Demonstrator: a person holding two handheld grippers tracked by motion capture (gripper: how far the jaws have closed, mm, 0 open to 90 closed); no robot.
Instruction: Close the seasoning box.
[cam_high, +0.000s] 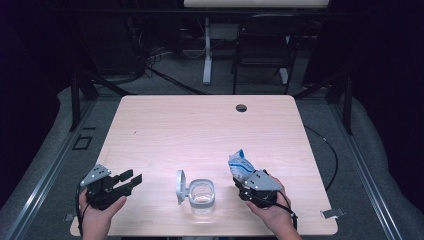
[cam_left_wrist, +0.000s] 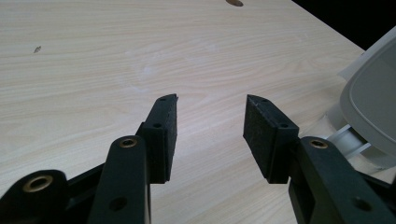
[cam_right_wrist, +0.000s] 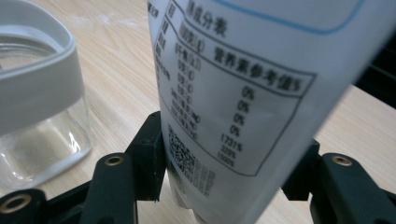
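The right claw (cam_right_wrist: 224, 186) pinches a printed white bag (cam_right_wrist: 243, 93) upright beside the open glass jar (cam_high: 202, 195), apparently for pouring; the left claw (cam_left_wrist: 211, 135) waits spread and empty.

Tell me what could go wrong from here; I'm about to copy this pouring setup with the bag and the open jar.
The right hand-held gripper clamps the bag low down, so its torn top may flop and spill beside the jar. The jar is small and no jaws steady it: the left hand-held gripper stands open and apart, so a nudge could shift it. The upright hinged lid may get knocked.
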